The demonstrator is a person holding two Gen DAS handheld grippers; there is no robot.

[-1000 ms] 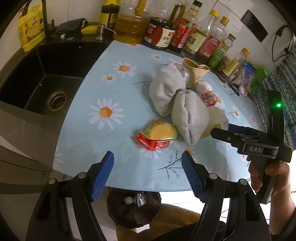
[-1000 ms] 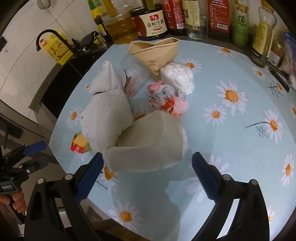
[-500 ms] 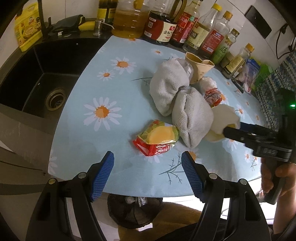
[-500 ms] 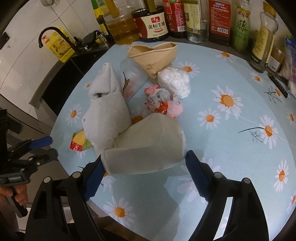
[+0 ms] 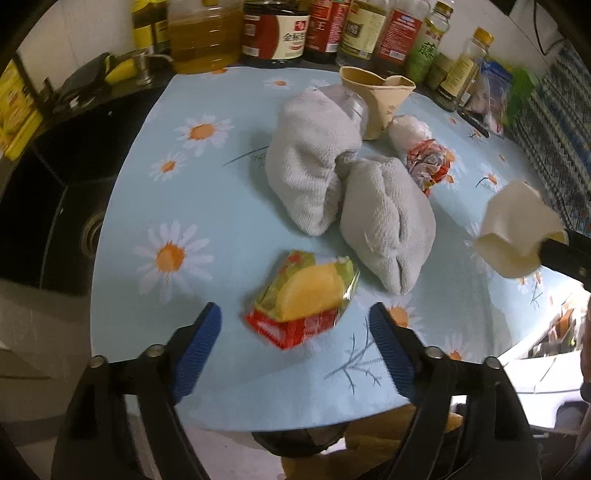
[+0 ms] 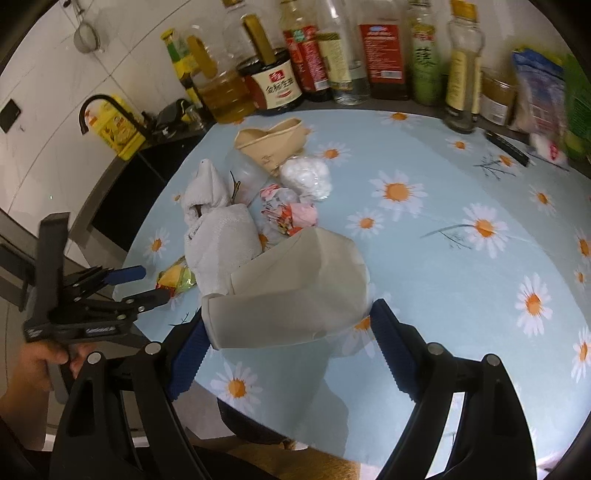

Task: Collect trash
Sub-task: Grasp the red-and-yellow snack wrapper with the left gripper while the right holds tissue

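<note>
My right gripper [image 6: 291, 328] is shut on a crushed white paper cup [image 6: 295, 291] and holds it lifted above the table's front edge; the cup also shows in the left wrist view [image 5: 517, 232]. My left gripper [image 5: 295, 328] is open, its blue pads either side of a red and yellow snack wrapper [image 5: 306, 299] lying on the daisy tablecloth [image 5: 221, 221]. Behind lie a crumpled red-patterned wrapper [image 5: 428, 162], a white tissue ball [image 6: 306, 177] and a crushed brown paper cup [image 5: 380, 99].
A grey cloth [image 5: 332, 173] is bunched over a clear bottle mid-table. Sauce and oil bottles [image 5: 280, 29] line the back. A black sink [image 5: 44, 192] lies left. A dark bin [image 6: 251, 424] sits below the front table edge.
My right gripper closed on the white cup and lifted it back toward the table's front edge. My left gripper moved forward and down over the snack wrapper.
</note>
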